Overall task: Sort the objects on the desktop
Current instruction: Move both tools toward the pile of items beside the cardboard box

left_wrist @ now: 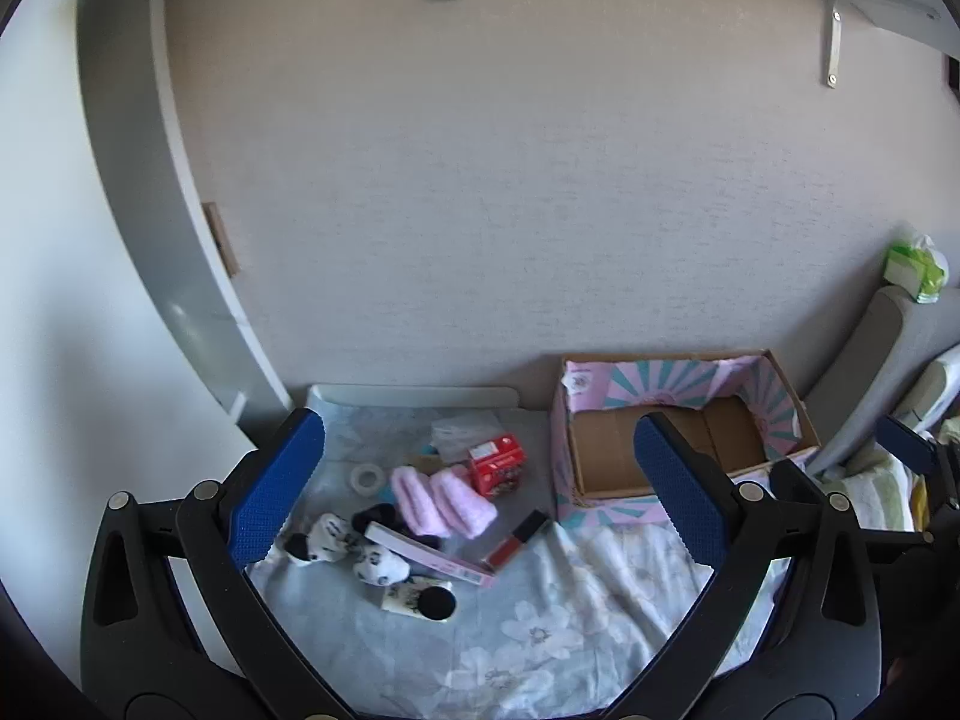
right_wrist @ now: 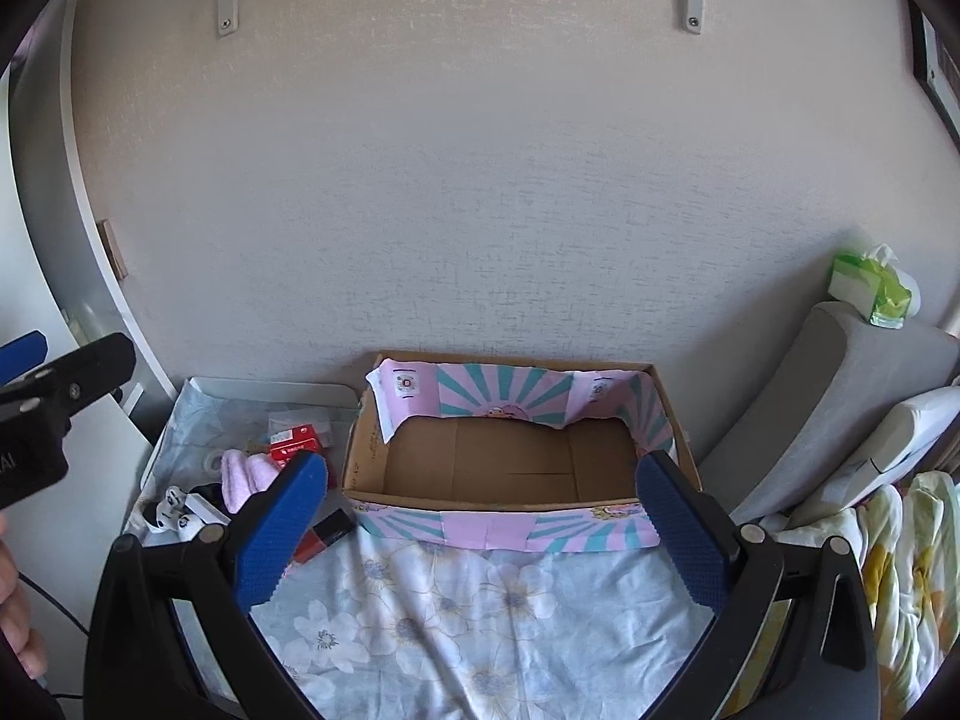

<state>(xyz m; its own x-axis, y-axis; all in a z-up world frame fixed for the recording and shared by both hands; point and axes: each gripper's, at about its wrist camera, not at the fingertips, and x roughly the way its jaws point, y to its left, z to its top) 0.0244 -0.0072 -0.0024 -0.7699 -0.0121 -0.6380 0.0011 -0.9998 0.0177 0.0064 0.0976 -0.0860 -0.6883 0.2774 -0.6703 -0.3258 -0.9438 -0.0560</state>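
I am looking down over the desk (left_wrist: 540,630), draped in a floral cloth, with the open box (right_wrist: 516,468) standing empty at its far right against the wall. The clutter is lying in a heap left of the box: pink socks (left_wrist: 441,501), a red carton (left_wrist: 497,467), a long pink case (left_wrist: 429,555), a red lipstick (left_wrist: 521,535), spotted socks (left_wrist: 345,546) and a tape roll (left_wrist: 367,476).

My left hand-held gripper (left_wrist: 474,489) is hanging wide apart and holding nothing, aiming straight over that heap, so it is the nearer one. My right hand-held gripper (right_wrist: 480,531) is also gaping and holding nothing, facing the box, with the heap off to its left.

The case and lipstick are lying slantwise across my left fingers (left_wrist: 276,492), so I judge a wrist turn is needed first.
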